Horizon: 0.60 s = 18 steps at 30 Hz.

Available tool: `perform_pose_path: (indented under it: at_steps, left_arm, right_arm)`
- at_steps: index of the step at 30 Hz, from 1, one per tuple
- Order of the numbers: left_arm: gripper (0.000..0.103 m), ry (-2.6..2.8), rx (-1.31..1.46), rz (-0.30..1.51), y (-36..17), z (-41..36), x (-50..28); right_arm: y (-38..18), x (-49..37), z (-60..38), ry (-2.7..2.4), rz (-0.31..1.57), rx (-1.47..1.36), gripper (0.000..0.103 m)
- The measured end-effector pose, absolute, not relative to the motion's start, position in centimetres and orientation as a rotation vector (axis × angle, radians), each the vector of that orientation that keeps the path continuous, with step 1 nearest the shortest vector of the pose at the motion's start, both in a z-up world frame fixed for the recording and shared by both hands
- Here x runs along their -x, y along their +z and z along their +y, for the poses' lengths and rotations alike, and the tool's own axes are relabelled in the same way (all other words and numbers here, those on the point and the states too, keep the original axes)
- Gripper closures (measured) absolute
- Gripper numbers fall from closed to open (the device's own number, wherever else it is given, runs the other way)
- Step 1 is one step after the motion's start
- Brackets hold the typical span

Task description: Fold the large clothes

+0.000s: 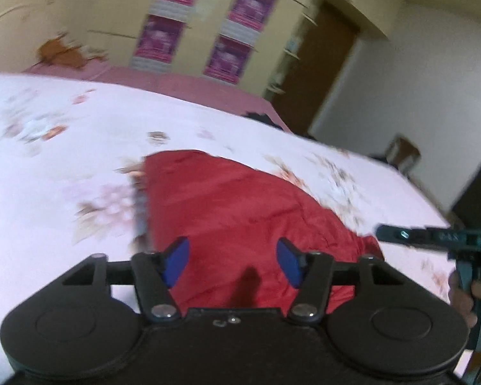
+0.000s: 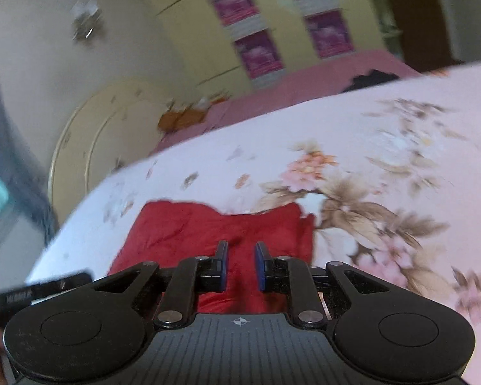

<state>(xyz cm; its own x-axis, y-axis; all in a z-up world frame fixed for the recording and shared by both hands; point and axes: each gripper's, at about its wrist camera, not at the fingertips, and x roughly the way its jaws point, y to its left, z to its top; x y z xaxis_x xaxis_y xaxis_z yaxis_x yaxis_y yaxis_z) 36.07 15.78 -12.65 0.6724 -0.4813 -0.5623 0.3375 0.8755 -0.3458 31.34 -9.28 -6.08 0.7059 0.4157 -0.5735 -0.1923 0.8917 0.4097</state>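
Note:
A red garment (image 1: 240, 211) lies folded into a compact shape on a bed with a pale floral sheet (image 1: 64, 166). My left gripper (image 1: 232, 264) hovers above its near edge, jaws wide apart and empty, blue pads showing. In the right wrist view the same red garment (image 2: 189, 227) lies ahead, and my right gripper (image 2: 240, 264) is over its near part, jaws a small gap apart with nothing between them. The right gripper also shows at the right edge of the left wrist view (image 1: 433, 237).
A pink sheet (image 1: 176, 83) covers the far side of the bed, with a dark item (image 1: 259, 118) on it. A yellow wardrobe with purple posters (image 1: 189, 22) stands behind, a brown door (image 1: 320, 70) to its right. A cream headboard (image 2: 89, 147) is at the left.

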Motion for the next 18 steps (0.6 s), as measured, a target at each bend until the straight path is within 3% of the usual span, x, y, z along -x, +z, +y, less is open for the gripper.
perform_pose_path:
  at_steps: [10,18]
  left_arm:
    - [0.046,-0.453,0.219,0.728,-16.6,14.0,-37.8]
    - [0.047,-0.476,0.232,0.765,-16.2,14.8,-38.3]
  right_arm:
    - [-14.1,-33.5,-9.8,0.297,0.813,-0.350,0.087]
    - [-12.7,-33.7,-10.6,0.276,0.834,-0.392,0.090]
